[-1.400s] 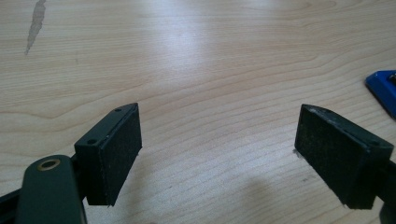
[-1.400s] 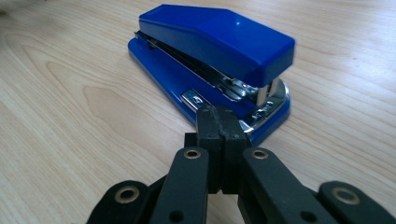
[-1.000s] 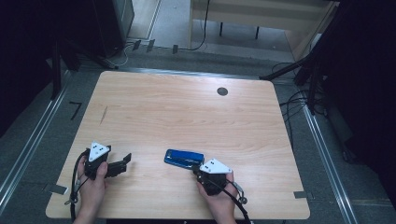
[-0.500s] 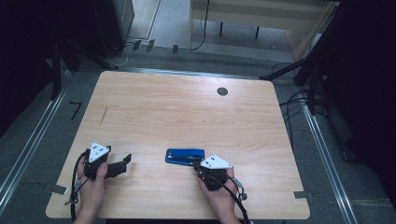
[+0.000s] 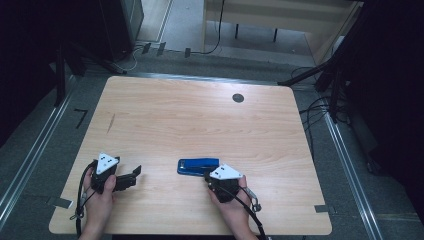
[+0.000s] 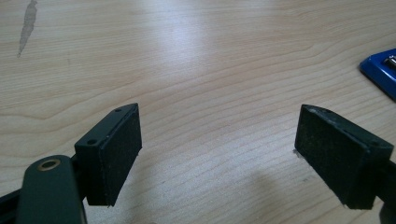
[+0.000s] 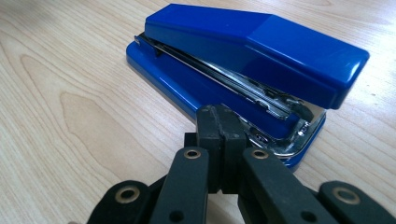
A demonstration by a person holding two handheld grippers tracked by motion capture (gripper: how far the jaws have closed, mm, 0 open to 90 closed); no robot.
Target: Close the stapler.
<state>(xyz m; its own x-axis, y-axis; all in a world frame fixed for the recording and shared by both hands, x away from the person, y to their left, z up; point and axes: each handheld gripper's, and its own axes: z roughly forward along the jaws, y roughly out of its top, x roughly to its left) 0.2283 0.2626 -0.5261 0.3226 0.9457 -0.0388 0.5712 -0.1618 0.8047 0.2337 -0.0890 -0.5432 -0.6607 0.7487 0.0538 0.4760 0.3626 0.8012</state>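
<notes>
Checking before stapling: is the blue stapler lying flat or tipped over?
Flat and upright: the blue stapler rests on its base on the wooden table, top arm above.

High view overhead facing down on table [image 5: 200, 125], claw views low, close, both sharing blue stapler [image 7: 243, 60].

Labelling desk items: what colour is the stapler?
Glossy blue, with a silver metal staple channel; the stapler shows best in the right gripper view.

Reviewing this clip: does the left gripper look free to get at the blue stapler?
Probably yes: the left gripper is open, bare table lies between it and the stapler, though the shut right gripper sits against its near side.
</notes>
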